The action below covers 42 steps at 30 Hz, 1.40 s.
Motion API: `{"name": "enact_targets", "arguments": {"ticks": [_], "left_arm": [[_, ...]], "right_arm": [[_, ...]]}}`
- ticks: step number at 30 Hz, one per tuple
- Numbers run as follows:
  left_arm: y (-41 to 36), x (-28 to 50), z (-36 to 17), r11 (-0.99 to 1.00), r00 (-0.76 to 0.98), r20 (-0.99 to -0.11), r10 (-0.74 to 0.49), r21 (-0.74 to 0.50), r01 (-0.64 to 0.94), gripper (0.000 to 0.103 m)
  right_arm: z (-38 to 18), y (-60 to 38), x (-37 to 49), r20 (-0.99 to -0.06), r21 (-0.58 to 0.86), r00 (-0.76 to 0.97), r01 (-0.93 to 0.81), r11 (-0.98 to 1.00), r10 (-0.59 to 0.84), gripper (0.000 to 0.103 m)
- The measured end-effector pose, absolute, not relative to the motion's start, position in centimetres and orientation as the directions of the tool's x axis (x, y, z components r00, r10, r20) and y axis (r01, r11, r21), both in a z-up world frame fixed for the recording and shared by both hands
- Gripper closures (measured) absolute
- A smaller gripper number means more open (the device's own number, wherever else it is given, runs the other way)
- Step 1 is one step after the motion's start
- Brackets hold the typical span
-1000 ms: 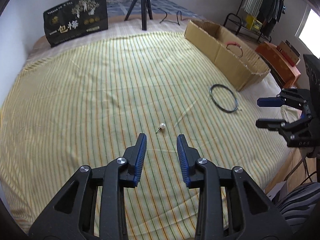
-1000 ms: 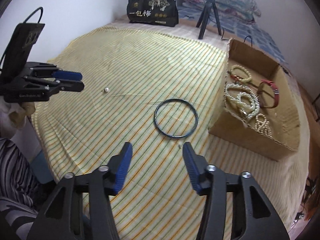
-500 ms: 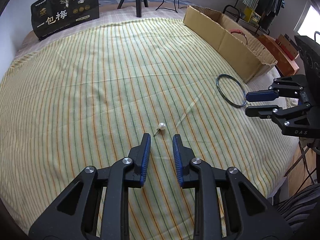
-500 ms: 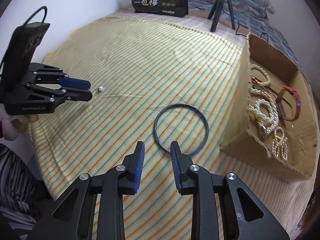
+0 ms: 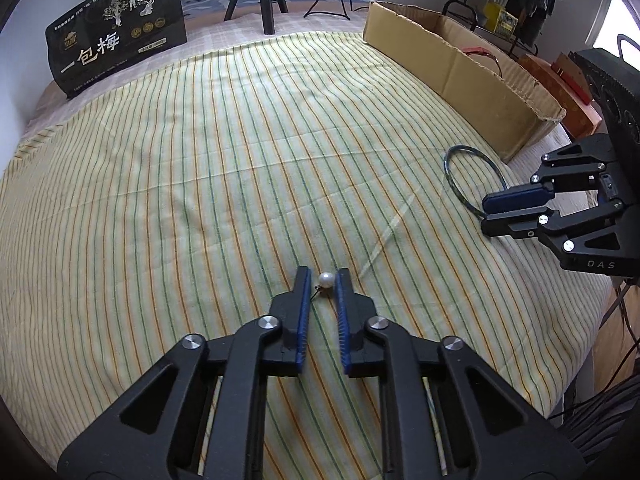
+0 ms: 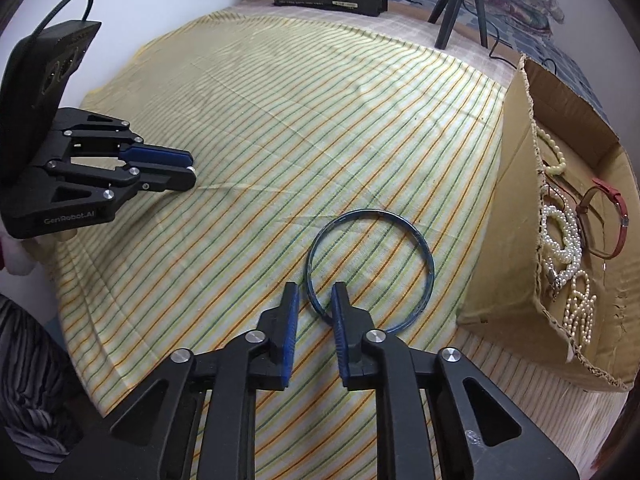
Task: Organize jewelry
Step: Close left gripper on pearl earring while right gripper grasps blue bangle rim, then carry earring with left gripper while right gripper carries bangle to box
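between left gripper (image 5: 323,280) jaws, pearl earring (image 5: 325,279) lies ungripped.

Both grippers are showing black angular frames with silver screws and blue ribbed pads; left gripper (image 5: 322,276) is reading "GenRobot.AI", right gripper (image 6: 314,290) "DAS"

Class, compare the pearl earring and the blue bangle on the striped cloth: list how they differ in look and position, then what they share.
1. The pearl earring is a small white bead on a pin; the blue bangle is a large thin open ring.
2. The earring sits between the left gripper tips; the right gripper straddles the bangle's rim.
3. The bangle lies nearer the cardboard box.

Shared: both lie on the striped cloth, not yet clamped.
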<state>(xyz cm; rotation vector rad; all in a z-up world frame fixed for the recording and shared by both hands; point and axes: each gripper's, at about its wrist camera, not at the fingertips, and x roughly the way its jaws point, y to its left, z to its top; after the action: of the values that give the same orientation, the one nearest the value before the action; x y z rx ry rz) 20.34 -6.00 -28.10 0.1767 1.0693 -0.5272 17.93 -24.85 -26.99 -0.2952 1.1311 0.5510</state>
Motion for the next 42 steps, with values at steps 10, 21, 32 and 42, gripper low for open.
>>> {"name": "enact_targets", "arguments": {"ticks": [10, 21, 32, 42], "left_arm": [[-5.5, 19.9, -27.5, 0.876, 0.391, -0.86, -0.327, -0.12, 0.467, 0.096], [-3.4, 18.3, -24.0, 0.889, 0.446, -0.826, -0.346, -0.136, 0.437, 0.096], [-3.7, 16.8, -21.0, 0.882, 0.477, -0.797, -0.37, -0.139, 0.45, 0.096], [-5.2, 16.7, -18.7, 0.867, 0.492, -0.772, -0.402, -0.148, 0.476, 0.096]], "right_arm": [[-26.0, -24.5, 17.9, -0.903, 0.069, 0.321, -0.548, 0.834, 0.285, 0.1], [-21.5, -25.7, 15.5, -0.849, 0.09, 0.413, -0.501, 0.861, 0.329, 0.101], [-18.8, -27.3, 13.8, -0.825, 0.056, 0.477, -0.465, 0.884, 0.303, 0.101], [-16.0, -30.5, 12.3, -0.786, 0.051, 0.549, -0.4, 0.915, 0.284, 0.101]]}}
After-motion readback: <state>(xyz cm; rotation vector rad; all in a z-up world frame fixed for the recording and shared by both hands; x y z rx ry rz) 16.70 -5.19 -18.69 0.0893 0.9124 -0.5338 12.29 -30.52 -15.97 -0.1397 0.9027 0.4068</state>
